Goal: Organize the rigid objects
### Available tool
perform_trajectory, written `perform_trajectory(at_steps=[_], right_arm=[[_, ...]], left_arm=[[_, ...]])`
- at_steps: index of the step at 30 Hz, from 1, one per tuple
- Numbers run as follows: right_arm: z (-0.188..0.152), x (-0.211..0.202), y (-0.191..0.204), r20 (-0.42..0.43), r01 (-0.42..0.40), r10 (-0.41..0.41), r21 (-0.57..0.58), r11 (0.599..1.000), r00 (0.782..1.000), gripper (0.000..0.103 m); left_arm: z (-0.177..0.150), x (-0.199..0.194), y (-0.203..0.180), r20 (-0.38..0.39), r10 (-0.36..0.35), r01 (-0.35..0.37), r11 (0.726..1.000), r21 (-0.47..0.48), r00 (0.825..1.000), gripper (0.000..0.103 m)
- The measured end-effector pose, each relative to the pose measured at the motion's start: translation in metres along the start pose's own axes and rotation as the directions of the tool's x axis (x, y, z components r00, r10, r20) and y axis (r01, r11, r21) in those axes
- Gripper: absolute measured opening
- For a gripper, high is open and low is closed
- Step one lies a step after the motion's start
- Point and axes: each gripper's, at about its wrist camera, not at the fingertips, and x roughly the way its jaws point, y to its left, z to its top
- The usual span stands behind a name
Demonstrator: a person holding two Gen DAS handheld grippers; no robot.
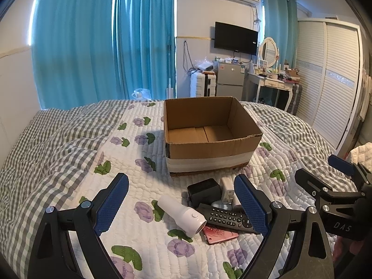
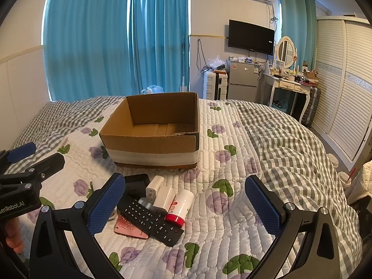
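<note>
An open, empty cardboard box (image 1: 209,153) (image 2: 151,145) stands on the quilted bed. In front of it lies a pile: a white flashlight (image 1: 183,214), a black remote (image 1: 229,217) (image 2: 150,220), a black cube (image 1: 204,191) (image 2: 137,182), a white charger (image 1: 226,189) (image 2: 153,188), a pink card (image 1: 219,234) (image 2: 130,229) and a white bottle with a red cap (image 2: 180,207). My left gripper (image 1: 181,207) is open above the pile, holding nothing. My right gripper (image 2: 186,205) is open just right of the pile, holding nothing.
The bed has a floral quilt (image 2: 220,232) and a grey checked blanket (image 1: 53,144). Blue curtains, a wall TV (image 1: 236,38), a small fridge (image 1: 230,81), a dressing table and a white wardrobe (image 1: 330,76) stand beyond the bed. Cups (image 2: 344,179) sit right of the bed.
</note>
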Motion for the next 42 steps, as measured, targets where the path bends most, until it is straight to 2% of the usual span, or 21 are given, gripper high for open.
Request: perform_trajectory(at_steps=[32, 37, 42], right_arm=[[0.001, -0.001, 0.002, -0.002, -0.002, 0.002, -0.013, 1.0, 1.0, 0.103], [0.007, 0.001, 0.005, -0.027, 0.001, -0.002, -0.033, 0.999, 1.0, 0.103], [0.032, 0.002, 0.007, -0.027, 0.021, -0.023, -0.092, 0.996, 0.999, 0.103]], left_arm=[[-0.001, 0.001, 0.003, -0.004, 0.014, -0.014, 1.0, -0.013, 1.0, 0.094], [0.002, 0.009, 0.002, -0.049, 0.045, -0.045, 0.999, 0.003, 0.998, 0.094], [0.014, 0.023, 0.005, -0.076, 0.092, -0.091, 0.996, 0.02, 0.993, 0.094]])
